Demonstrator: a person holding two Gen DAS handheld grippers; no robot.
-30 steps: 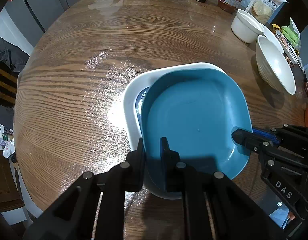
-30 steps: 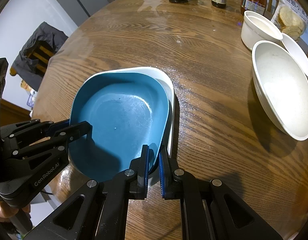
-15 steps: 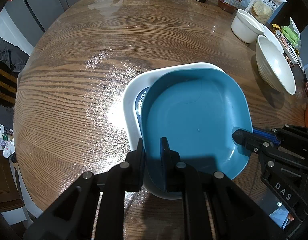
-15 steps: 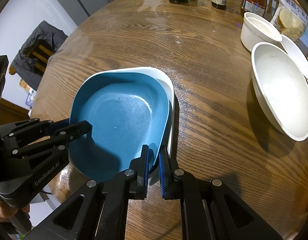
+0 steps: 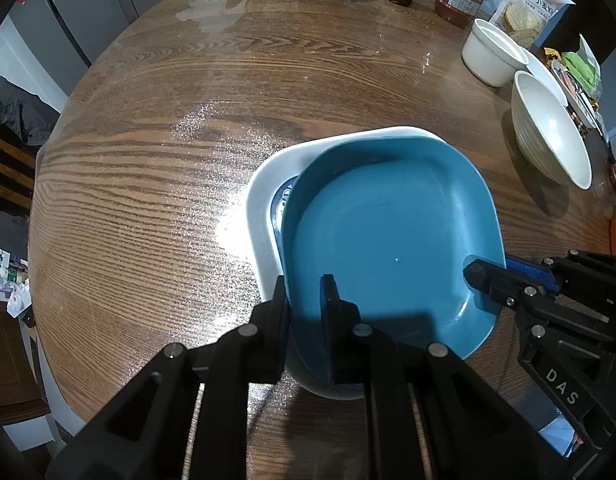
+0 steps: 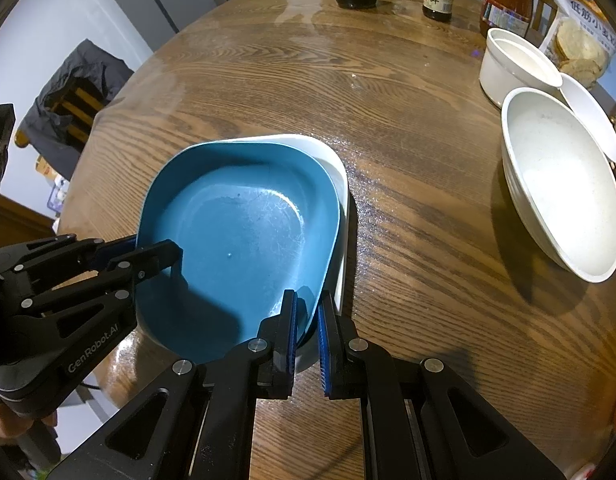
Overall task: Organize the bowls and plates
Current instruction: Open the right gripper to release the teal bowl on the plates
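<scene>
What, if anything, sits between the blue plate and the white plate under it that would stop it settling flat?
Nothing visible. The blue plate, gripped at its rim by the left gripper and the right gripper, lies offset over the white plate. The exposed strip shows only that plate's dark centre pattern; the rest is hidden.

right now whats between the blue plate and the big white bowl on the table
Only bare wooden table lies between the blue plate and the big white bowl, clearest in the right wrist view.
</scene>
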